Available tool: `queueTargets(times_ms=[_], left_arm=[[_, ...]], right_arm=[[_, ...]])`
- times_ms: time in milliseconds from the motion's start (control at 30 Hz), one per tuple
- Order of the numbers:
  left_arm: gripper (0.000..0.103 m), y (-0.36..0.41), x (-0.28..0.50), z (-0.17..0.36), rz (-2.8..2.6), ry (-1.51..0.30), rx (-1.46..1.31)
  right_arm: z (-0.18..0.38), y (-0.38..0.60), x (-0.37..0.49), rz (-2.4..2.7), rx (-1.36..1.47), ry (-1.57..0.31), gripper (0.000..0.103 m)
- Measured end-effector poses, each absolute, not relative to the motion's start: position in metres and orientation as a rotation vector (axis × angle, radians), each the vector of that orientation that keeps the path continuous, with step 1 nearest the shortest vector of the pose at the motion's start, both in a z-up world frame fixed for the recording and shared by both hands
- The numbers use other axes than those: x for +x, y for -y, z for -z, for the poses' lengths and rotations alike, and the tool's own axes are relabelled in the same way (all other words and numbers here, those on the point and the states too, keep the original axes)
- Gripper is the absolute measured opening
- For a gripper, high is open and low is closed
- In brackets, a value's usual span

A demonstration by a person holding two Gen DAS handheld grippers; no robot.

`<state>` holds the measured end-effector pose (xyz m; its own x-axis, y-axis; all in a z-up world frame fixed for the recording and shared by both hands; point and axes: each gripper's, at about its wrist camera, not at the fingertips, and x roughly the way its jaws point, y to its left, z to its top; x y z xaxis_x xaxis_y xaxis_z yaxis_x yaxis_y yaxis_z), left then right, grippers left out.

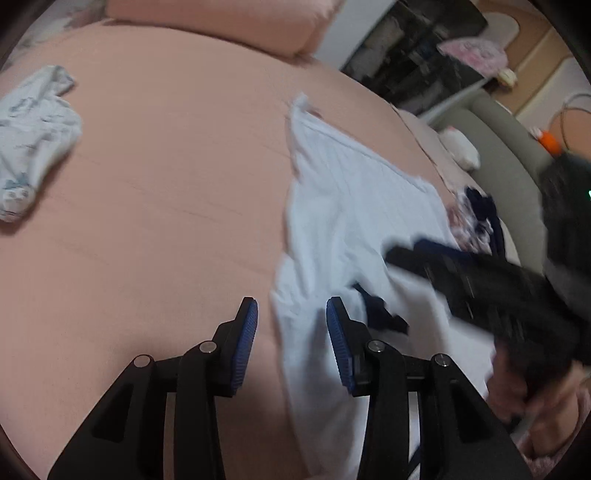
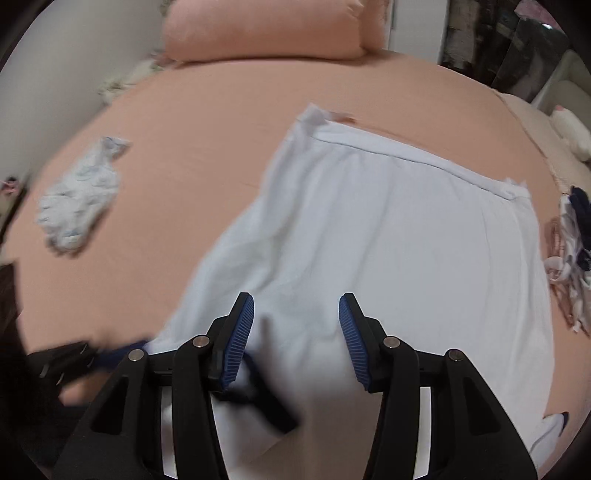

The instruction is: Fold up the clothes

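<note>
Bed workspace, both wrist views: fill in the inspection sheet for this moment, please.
Surface: pink bed sheet, pink pillow at the head.
Job's things: white garment spread flat, dark trim near its lower edge.
Clutter: crumpled patterned cloth to the left; navy-and-white pile at the right edge.
Grippers: left claw and right claw both open over the garment, nothing pinched.
Cables: a thin cord beyond the bed.
Surroundings: dark shelving, grey bed frame.

No text, label, brand, number or sign can be read in either view. The small printed marks on the crumpled white patterned garment point(image 2: 79, 195) on the salmon-pink bed sheet point(image 2: 207, 122) are too blurred to be made out.
</note>
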<state>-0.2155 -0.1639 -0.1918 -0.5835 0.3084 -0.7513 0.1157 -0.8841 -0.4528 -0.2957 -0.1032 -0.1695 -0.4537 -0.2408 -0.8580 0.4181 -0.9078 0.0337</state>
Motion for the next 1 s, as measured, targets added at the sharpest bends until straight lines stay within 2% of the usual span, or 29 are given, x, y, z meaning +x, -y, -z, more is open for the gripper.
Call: queueTargets(times_ms=[133, 200, 300, 467, 567, 667, 767, 800, 867, 967, 1000], left_arm=[[0.041, 0.173, -0.216, 0.203, -2.587, 0.763, -1.452], [0.041, 0.167, -0.216, 0.203, -2.601, 0.687, -1.479], [0.041, 0.159, -0.215, 0.203, -2.616, 0.589, -1.507], [0.041, 0.164, -0.195, 0.182, -2.589, 0.557, -1.44], [0.041, 0.153, -0.168, 0.175, -2.552, 0.511, -1.523], [0.041, 0.138, -0.146, 0.188, -2.482, 0.471, -1.679], [0.041, 0.129, -0.13, 0.189, -2.481, 0.379, -1.765], [0.041, 0.129, -0.128, 0.185, -2.489, 0.361, -1.796], [0.041, 0.128, -0.124, 0.174, -2.55, 0.345, -1.748], [0.041, 0.123, -0.124, 0.172, -2.488, 0.483, -1.602], [0.041, 0.119, -0.125, 0.179, -2.484, 0.428, -1.664]], right_arm=[[0.179, 0.125, -0.264, 2.231, 1.341, -0.431, 0.049], [0.196, 0.133, -0.267, 2.239, 1.377, -0.501, 0.048], [0.204, 0.112, -0.291, 2.38, 1.468, -0.417, 0.048], [0.179, 0.079, -0.287, 2.399, 1.477, -0.183, 0.049], [0.171, 0.085, -0.247, 2.297, 1.452, -0.234, 0.05], [0.191, 0.099, -0.223, 2.228, 1.471, -0.377, 0.05], [0.2, 0.09, -0.222, 2.279, 1.51, -0.367, 0.06], [0.199, 0.083, -0.224, 2.294, 1.554, -0.357, 0.06], [0.19, 0.072, -0.223, 2.328, 1.582, -0.375, 0.059], [0.17, 0.068, -0.211, 2.359, 1.468, -0.358, 0.059], [0.168, 0.07, -0.209, 2.363, 1.436, -0.339, 0.059]])
